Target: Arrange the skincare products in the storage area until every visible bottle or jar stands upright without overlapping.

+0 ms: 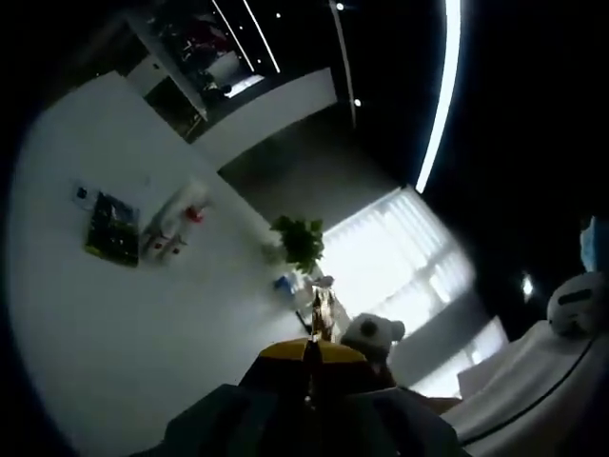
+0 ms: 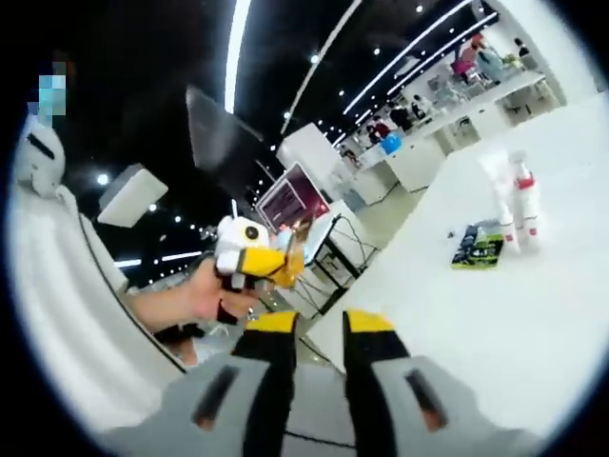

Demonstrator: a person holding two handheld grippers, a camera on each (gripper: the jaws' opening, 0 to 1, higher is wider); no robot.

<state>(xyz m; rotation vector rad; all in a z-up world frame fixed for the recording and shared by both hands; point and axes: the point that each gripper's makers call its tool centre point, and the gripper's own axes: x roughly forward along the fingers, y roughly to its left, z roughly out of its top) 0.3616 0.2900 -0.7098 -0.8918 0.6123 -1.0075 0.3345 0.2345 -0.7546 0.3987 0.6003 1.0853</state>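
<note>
White skincare bottles with red caps and labels (image 2: 514,211) stand upright at the right of the right gripper view on a white table (image 2: 495,314), beside a flat dark green packet (image 2: 478,248); their print is too small to read. The right gripper (image 2: 320,328) is spread, empty. The left gripper view shows the bottles (image 1: 181,221) at centre left and the left gripper (image 1: 312,354) pressed together.
</note>
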